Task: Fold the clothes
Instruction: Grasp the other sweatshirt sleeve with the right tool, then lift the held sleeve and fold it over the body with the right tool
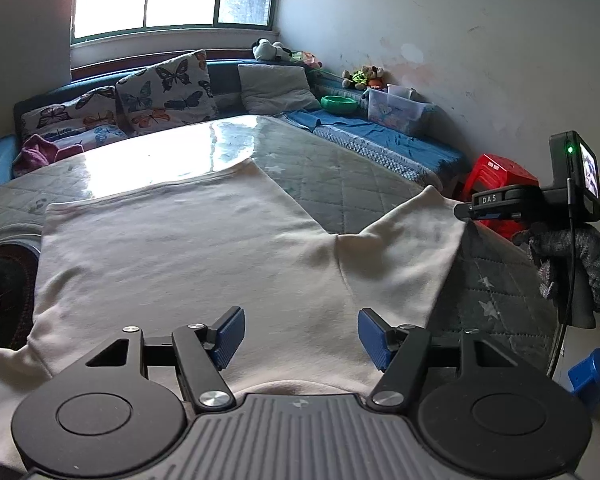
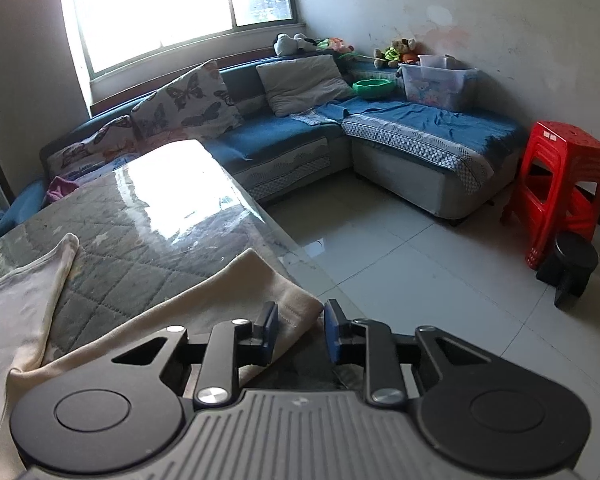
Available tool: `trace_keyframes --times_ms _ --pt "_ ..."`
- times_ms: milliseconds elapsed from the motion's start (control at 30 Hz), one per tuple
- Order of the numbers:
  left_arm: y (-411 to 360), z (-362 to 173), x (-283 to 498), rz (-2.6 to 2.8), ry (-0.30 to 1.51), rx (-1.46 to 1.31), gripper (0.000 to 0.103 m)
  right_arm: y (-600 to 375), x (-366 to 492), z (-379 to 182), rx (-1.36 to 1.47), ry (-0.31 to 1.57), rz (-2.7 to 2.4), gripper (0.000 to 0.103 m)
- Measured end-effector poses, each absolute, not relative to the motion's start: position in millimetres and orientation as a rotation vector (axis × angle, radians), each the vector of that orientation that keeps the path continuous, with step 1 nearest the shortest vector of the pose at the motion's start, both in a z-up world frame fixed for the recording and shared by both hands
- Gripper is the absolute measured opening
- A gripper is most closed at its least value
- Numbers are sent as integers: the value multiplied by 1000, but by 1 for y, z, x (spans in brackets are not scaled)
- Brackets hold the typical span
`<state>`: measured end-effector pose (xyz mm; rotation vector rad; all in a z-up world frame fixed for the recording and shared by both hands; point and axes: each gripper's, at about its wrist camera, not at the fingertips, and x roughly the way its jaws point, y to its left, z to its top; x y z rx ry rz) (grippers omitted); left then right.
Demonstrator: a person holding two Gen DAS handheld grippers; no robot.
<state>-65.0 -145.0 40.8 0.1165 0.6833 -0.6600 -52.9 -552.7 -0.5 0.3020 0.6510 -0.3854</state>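
A cream top (image 1: 188,248) lies spread flat on the bench (image 1: 340,176), which has a quilted grey cover under a glossy sheet. The garment's long axis runs from the near edge toward the window, hem at the far end and collar nearest the left wrist camera. On the far left a sleeve hangs off the bench edge; the other sleeve (image 1: 404,248) angles out to the right, its cuff reaching the bench's right edge.

The left tool (image 1: 302,338) hovers just above the collar area with its blue pads spread wide and nothing between them. Farther right, a gloved hand (image 1: 580,264) grips the right tool, whose camera screen shows beside the sleeve cuff.

In the right wrist view, the right tool (image 2: 300,332) sits at the sleeve's cuff (image 2: 284,304), jaws narrowed but with a gap; the left pad overlaps the cloth edge, yet whether it pinches the cloth cannot be told.

Beyond the bench stand a blue sofa (image 2: 380,128) with butterfly cushions (image 1: 164,92), a clear storage box (image 2: 436,84), and red stools (image 2: 560,184) on the tiled floor (image 2: 420,272).
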Motion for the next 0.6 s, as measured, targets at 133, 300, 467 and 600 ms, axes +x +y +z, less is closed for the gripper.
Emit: trace_keyframes --times_ms 133,300,467,600 --pt "-150 39 -63 -663 687 124 66 -549 -50 -4 254 637 -378 13" --pt "-157 36 -61 -663 693 136 66 -555 -63 3 301 577 -336 5" --pt "-168 28 -58 -670 697 165 66 -559 -84 25 304 511 -313 4" --pt "-176 20 -59 -678 698 195 66 -559 -92 44 296 480 -289 4"
